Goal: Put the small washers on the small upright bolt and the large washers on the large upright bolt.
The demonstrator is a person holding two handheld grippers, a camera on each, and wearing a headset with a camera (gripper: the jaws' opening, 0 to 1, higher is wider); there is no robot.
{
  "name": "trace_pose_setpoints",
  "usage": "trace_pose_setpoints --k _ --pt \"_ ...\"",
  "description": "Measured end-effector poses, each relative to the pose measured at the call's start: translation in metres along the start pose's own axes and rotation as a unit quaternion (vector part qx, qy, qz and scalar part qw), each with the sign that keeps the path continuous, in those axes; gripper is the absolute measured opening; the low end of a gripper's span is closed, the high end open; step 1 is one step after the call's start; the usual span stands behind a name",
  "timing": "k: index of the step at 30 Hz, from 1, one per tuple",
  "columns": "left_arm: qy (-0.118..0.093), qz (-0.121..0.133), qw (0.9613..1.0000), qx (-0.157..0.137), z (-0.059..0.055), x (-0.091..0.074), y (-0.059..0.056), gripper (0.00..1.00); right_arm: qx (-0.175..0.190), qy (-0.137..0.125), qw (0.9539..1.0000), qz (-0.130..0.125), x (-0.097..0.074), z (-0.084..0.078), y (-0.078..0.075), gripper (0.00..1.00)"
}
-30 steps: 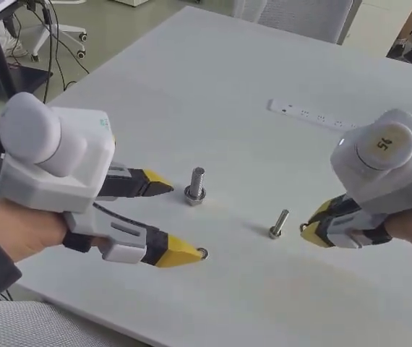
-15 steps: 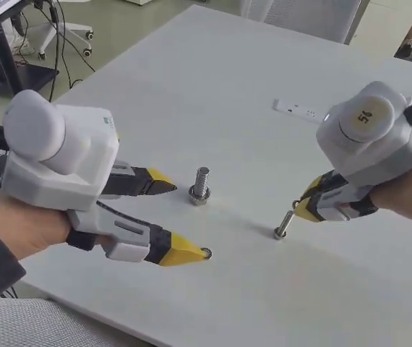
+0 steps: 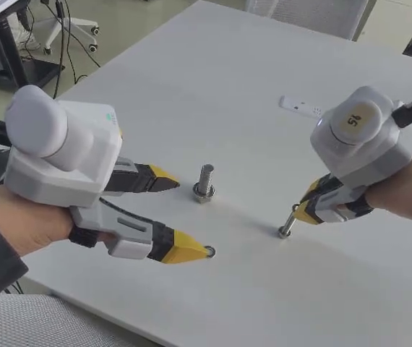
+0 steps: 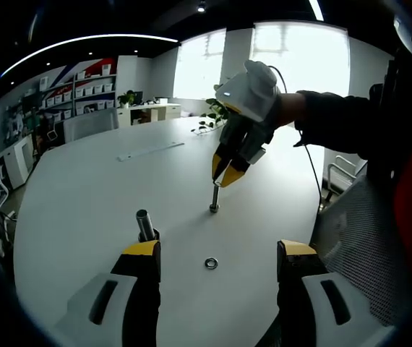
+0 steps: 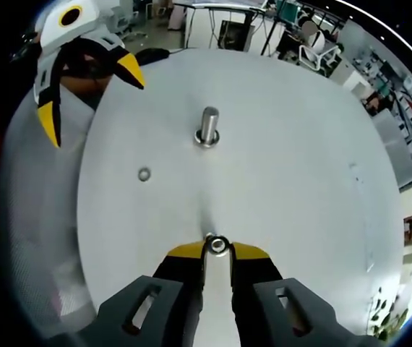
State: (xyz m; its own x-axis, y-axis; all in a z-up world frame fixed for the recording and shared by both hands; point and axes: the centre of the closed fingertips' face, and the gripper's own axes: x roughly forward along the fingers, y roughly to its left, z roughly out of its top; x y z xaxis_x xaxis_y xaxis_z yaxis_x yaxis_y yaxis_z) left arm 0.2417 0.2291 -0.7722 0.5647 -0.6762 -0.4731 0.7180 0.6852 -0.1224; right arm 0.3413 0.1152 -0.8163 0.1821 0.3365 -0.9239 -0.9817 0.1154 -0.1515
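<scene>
The right tongs (image 5: 218,251) are pinching a small washer (image 5: 219,245) between their yellow tips. They are holding it right at the top of the small bolt (image 3: 286,226), which is standing on the white worktop (image 3: 228,87). I cannot tell if the washer is sitting around the bolt's tip or just over it.

The left tongs (image 3: 181,214) are gaping wide and gripping nothing. They are hanging low over the near left part of the worktop. A loose washer (image 3: 209,251) is lying flat on the worktop, just beside their near tip. In the left gripper view this washer is lying between the two yellow tips.

The large bolt (image 3: 204,183) is standing upright to the left of the small bolt, and farther away than the loose washer. It is sitting just to the right of the far tip of the left tongs, not touching it. The two bolts are standing apart from each other.

A white power strip (image 3: 301,108) is lying on the far right part of the worktop, well apart from both bolts.
</scene>
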Motion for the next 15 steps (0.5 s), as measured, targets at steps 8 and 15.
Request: trace_pose_setpoints --k 8,15 --pt "-0.003 0.001 1.0000 -0.002 0.0009 0.0004 0.0007 0.65 0.000 0.004 1.0000 0.007 0.0051 -0.0014 -0.0018 0.14" --pt "-0.003 0.002 1.0000 -0.002 0.0011 0.0005 0.0013 0.66 0.002 0.008 0.9999 0.012 0.0082 -0.0031 -0.0005 0.14"
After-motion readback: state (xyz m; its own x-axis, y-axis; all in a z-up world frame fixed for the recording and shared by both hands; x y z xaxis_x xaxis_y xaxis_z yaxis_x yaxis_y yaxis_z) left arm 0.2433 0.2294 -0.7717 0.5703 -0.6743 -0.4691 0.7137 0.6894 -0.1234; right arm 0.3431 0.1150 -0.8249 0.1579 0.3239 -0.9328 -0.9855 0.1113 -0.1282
